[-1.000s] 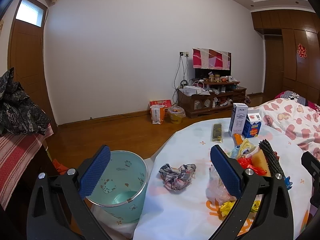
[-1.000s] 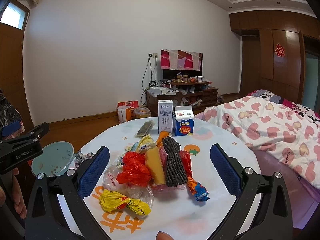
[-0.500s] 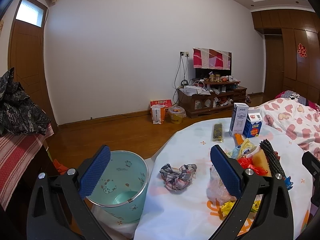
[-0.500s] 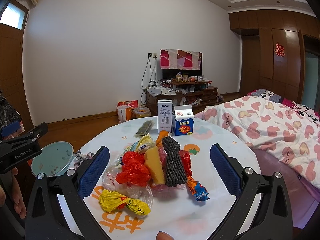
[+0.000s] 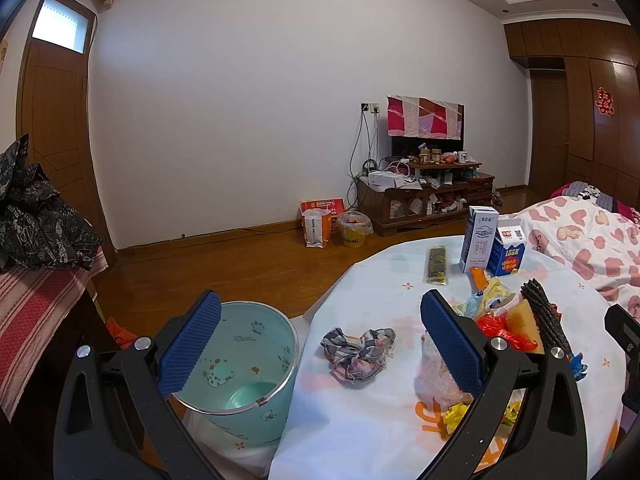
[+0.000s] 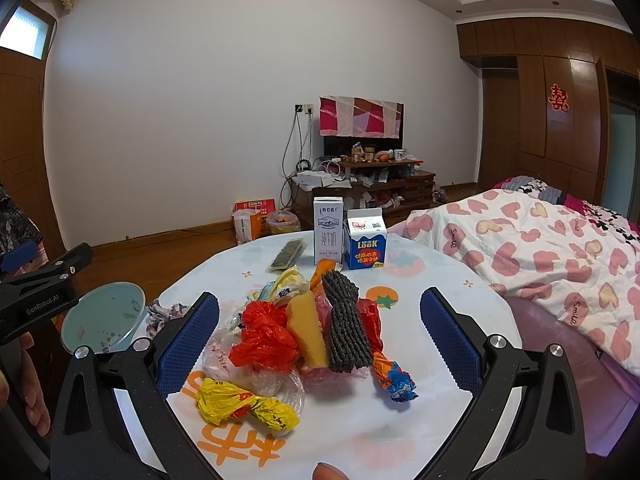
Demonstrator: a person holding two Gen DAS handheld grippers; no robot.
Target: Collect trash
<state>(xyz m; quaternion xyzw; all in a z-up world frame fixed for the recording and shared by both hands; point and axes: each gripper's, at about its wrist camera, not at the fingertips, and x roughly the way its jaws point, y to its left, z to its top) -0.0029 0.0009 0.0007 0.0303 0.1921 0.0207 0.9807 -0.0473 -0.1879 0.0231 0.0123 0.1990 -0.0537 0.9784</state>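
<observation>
Trash (image 6: 304, 336) lies heaped mid-table; both your grippers, left (image 5: 320, 344) and right (image 6: 320, 340), gape empty. Pinch one crumpled bag firmly, then carry it to the bin (image 5: 240, 360).

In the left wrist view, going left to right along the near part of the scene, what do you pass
teal bin → crumpled plaid cloth → clear plastic bag → red plastic bag → black foam net
</observation>
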